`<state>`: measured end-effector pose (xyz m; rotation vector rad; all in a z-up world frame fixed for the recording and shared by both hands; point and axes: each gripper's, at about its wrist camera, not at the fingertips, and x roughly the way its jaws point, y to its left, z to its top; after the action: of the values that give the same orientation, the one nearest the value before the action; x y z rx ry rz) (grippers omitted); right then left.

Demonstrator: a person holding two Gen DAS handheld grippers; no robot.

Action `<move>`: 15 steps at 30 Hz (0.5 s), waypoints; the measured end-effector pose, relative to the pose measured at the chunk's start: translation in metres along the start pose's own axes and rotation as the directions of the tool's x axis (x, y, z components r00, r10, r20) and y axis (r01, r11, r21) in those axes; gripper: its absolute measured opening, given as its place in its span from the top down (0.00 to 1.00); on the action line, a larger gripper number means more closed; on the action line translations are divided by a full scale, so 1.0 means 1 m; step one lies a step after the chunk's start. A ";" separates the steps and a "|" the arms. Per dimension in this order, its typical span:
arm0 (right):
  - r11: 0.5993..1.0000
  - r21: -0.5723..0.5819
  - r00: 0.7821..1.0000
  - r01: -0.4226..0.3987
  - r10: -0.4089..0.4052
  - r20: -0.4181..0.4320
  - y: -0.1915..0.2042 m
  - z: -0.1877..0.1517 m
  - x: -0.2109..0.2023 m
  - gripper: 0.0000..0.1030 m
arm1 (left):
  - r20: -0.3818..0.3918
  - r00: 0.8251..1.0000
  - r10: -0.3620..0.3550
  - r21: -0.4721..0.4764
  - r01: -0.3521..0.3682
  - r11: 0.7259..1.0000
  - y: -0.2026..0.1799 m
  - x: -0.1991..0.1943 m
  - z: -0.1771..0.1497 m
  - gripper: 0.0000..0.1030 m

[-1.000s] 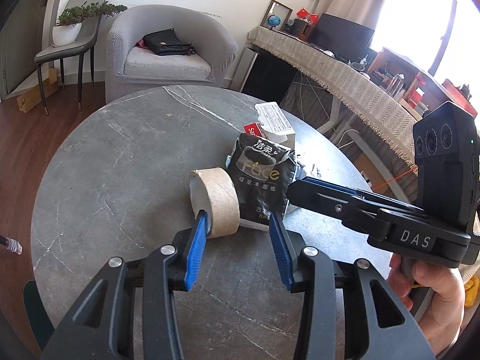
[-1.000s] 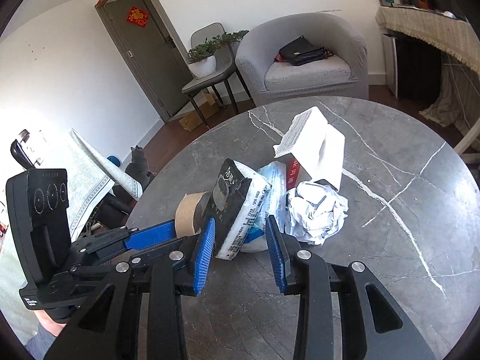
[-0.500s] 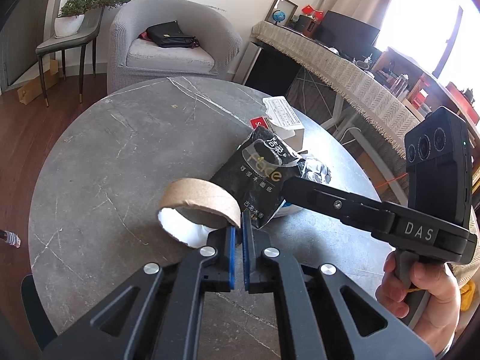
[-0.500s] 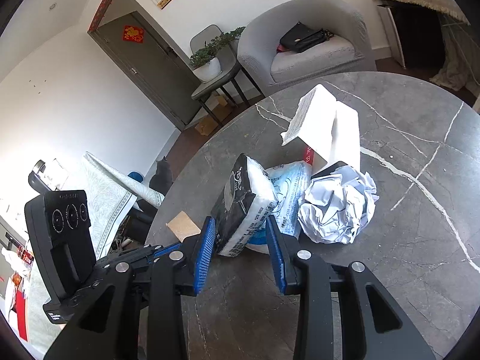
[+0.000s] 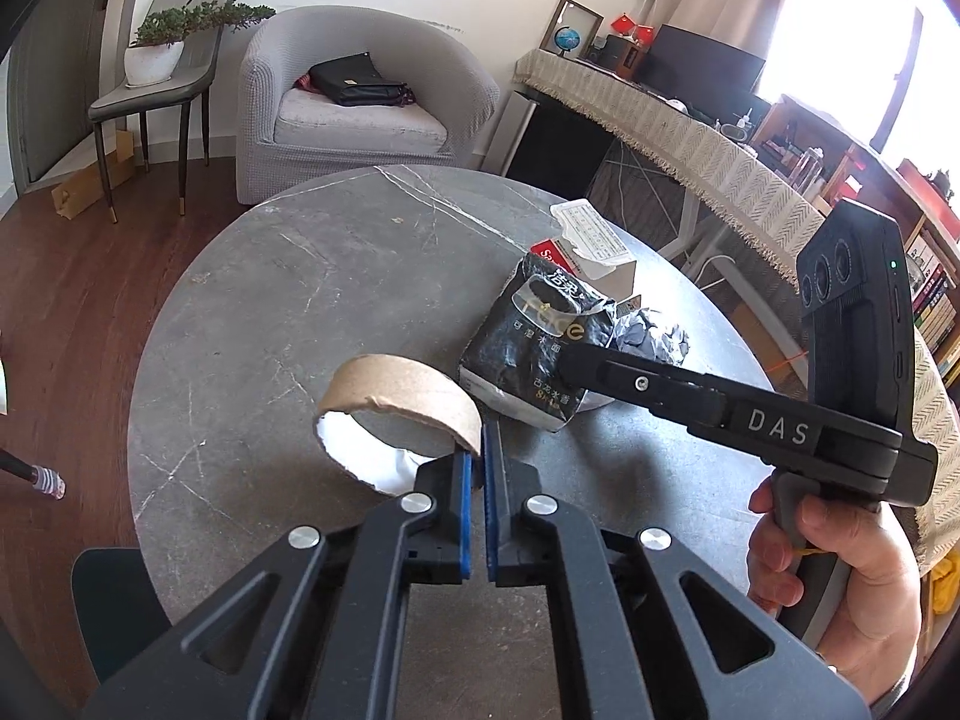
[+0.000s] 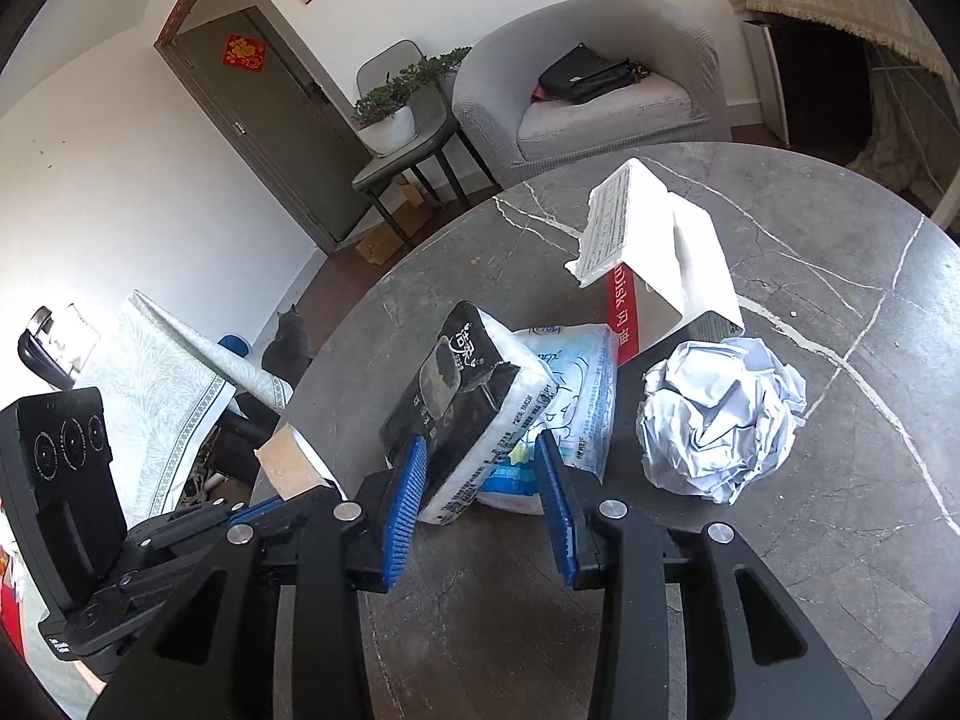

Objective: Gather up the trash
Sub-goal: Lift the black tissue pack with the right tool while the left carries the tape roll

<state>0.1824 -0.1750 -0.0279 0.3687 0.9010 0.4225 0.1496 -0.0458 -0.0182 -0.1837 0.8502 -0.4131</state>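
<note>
Grey marble table (image 5: 288, 300) carries the trash pile near its far right side. A second ago the left gripper (image 5: 478, 468) stood spread around the cardboard tape ring (image 5: 399, 399); now it pinches the ring's wall, tilted off the tabletop. The right gripper (image 6: 480, 498), jaws apart, straddles the black tissue pack (image 6: 462, 396), beside the crumpled paper (image 6: 720, 420).

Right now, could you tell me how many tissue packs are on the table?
2: black pack between the right claw's fingers; blue-white pack behind it. More may be hidden.
</note>
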 end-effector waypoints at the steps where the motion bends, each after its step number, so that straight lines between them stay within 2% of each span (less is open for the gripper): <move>1: 1.000 -0.010 1.000 0.008 -0.008 -0.003 0.001 0.001 0.002 0.63 | -0.001 1.000 0.007 0.007 -0.007 1.000 0.001 -0.001 -0.001 0.96; 4: 0.999 -0.036 0.999 0.032 -0.032 -0.006 0.009 0.002 0.008 0.63 | -0.001 1.000 0.022 0.017 -0.022 1.000 0.006 -0.006 -0.004 0.96; 7: 0.993 -0.091 0.997 0.071 -0.071 -0.002 0.022 0.004 0.015 0.72 | 0.000 0.999 0.032 0.015 -0.032 0.999 0.015 -0.013 -0.007 0.96; 9: 0.984 -0.142 0.995 0.105 -0.104 0.015 0.031 0.004 0.018 0.84 | 0.002 0.999 0.041 0.011 -0.041 0.999 0.022 -0.017 -0.010 0.96; 12: 0.973 -0.194 0.992 0.122 -0.118 0.034 0.045 0.003 0.020 0.89 | 0.012 0.998 0.057 -0.001 -0.057 0.998 0.033 -0.026 -0.011 0.96; 15: 0.963 -0.237 0.991 0.132 -0.126 0.040 0.056 0.002 0.022 0.91 | 0.025 0.997 0.071 -0.018 -0.071 0.997 0.045 -0.036 -0.010 0.96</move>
<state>0.1851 -0.1162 -0.0146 0.0931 0.8344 0.4004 0.1336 0.0104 -0.0147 -0.1734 0.8330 -0.3365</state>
